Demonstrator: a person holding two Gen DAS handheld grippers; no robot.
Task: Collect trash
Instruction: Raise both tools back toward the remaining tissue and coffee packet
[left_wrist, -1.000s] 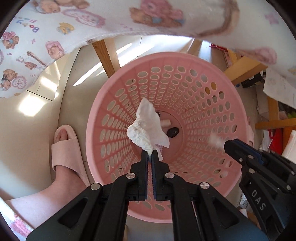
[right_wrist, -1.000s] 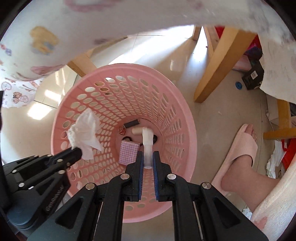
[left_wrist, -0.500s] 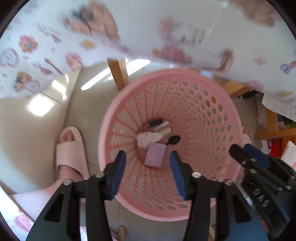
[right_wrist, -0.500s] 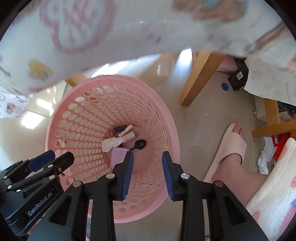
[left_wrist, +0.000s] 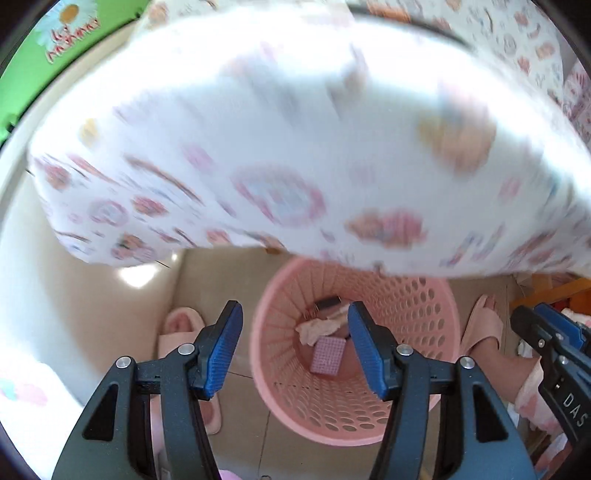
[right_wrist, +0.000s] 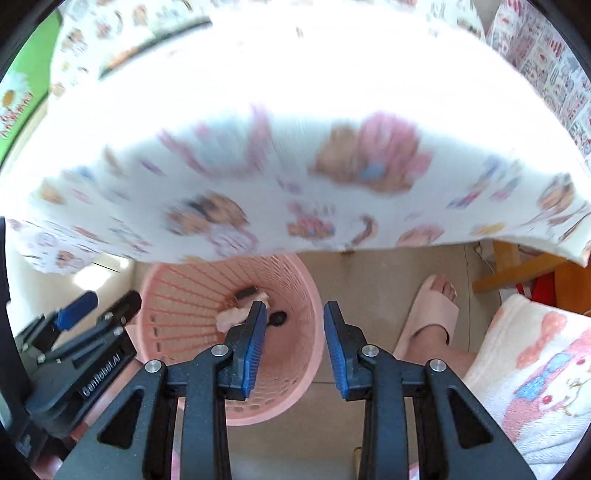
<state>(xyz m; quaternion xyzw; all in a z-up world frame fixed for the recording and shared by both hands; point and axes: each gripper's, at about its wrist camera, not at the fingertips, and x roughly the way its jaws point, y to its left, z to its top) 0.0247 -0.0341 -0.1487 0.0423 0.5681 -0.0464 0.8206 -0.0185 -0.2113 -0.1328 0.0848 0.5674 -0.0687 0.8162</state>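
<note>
Floor (left_wrist: 236, 435): pink basket (left_wrist: 406, 424) holds tissue (left_wrist: 314, 328), below empty parted left tongs (left_wrist: 293, 345).

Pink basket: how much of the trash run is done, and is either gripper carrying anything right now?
Done: the pink basket holds a crumpled tissue, a small pink checked packet and some dark bits. In hand: nothing. The left gripper and right gripper have just opened and are empty above the basket. Left: unclear, since the blurred printed cloth hides whatever trash remains.
</note>
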